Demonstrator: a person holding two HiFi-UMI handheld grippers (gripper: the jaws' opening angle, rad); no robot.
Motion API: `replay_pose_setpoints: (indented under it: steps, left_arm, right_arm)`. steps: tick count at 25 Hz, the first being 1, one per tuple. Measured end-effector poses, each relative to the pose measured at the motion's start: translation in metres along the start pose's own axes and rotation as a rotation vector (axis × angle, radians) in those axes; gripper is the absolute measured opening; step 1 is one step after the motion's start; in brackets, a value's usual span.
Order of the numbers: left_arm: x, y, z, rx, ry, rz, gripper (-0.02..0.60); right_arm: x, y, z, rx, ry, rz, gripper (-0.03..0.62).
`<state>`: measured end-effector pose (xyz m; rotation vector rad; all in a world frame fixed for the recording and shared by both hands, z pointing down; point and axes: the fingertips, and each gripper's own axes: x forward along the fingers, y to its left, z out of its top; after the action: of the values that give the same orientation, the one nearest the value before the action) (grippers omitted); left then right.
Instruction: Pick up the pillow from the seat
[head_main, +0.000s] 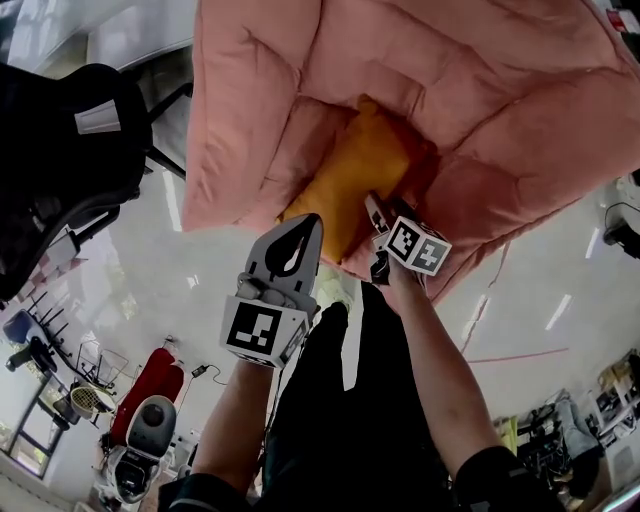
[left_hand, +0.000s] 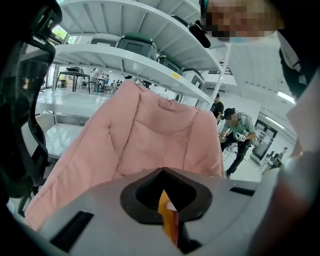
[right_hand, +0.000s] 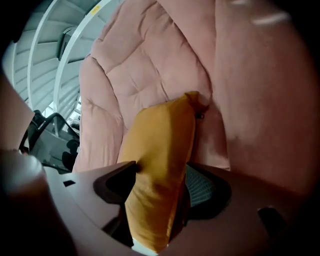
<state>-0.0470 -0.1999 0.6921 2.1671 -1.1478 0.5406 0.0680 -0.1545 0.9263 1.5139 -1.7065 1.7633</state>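
An orange pillow (head_main: 345, 180) lies in the seat of a pink padded chair (head_main: 480, 80), its near end pointing toward me. My right gripper (head_main: 385, 212) is at the pillow's near right corner. In the right gripper view the pillow (right_hand: 160, 145) stands between the widely spread jaws of the right gripper (right_hand: 160, 172). It fills the gap and touches the left jaw tip, with the pink chair (right_hand: 150, 65) behind. My left gripper (head_main: 306, 222) hovers just short of the pillow's near edge. The left gripper (left_hand: 162, 172) has its jaws together, and a sliver of orange shows past them.
A black office chair (head_main: 60, 150) stands to the left of the pink one. White shelves with storage bins (left_hand: 150, 55) rise behind the chair (left_hand: 150, 135), and people (left_hand: 240, 135) stand far off to the right. A red-and-white machine (head_main: 150, 410) sits on the glossy floor.
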Motion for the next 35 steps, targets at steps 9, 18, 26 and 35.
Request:
replay_pose_setpoints:
  steps: [9,18,26,35]
  left_arm:
    - [-0.002,0.001,-0.007,-0.014,0.017,0.008,0.005]
    - [-0.017,0.001,-0.006,-0.021,0.002,0.021,0.005]
    - [-0.050,0.002,0.012,-0.012,-0.042,0.048,0.005]
    - [-0.111,-0.009,0.043,0.000,-0.130,0.089,0.005]
  right_arm:
    - [0.025,0.004,0.002,0.035,0.060,0.091,0.265]
    - [0.013,0.026,0.002,-0.031,0.065,0.102,0.109]
    - [-0.020,0.075,0.014,-0.219,0.053,0.155,0.067]
    - [-0.106,0.130,0.035,-0.333,-0.048,0.198,0.069]
